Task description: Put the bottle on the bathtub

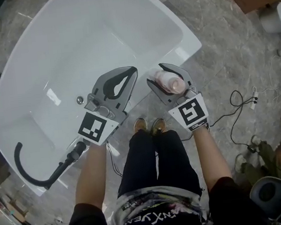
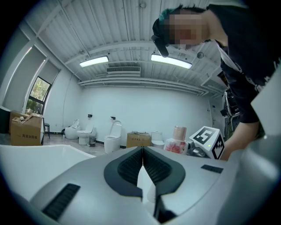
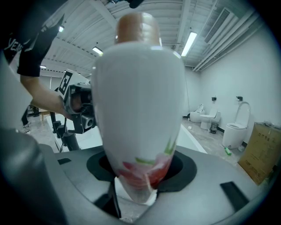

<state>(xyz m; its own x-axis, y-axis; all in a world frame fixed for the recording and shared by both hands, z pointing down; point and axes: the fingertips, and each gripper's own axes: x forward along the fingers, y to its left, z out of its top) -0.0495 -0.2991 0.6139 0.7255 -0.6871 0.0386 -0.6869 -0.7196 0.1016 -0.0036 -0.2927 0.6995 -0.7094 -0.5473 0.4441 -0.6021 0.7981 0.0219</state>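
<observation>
White tub (image 1: 188, 38) fills the left and centre of the head view.

Left claw (image 1: 132, 73): held over the tub's near side. Its jaws are pressed together with nothing between them. It appears to take no part in this step.

Bottle (image 1: 171, 83): white body, red and green print, tan cap. It is held in the air above the tub's near rim and rests on nothing.

Right claw (image 1: 175, 74): pinches the bottle near its lower end. In the right gripper view the cap end points up.

Step in hand, as judged: carrying the bottle to the tub. Placement is not yet done.

Next move calls for:
1. Bring the bottle over a flat part of the rim.
2. Lower it until the base sits flat, with the body upright.
3. Spread the jaws only once the rim bears the weight.

The rim looks narrow and glossy, so an off-centre set-down could let the bottle slide into the basin or onto the floor.
</observation>
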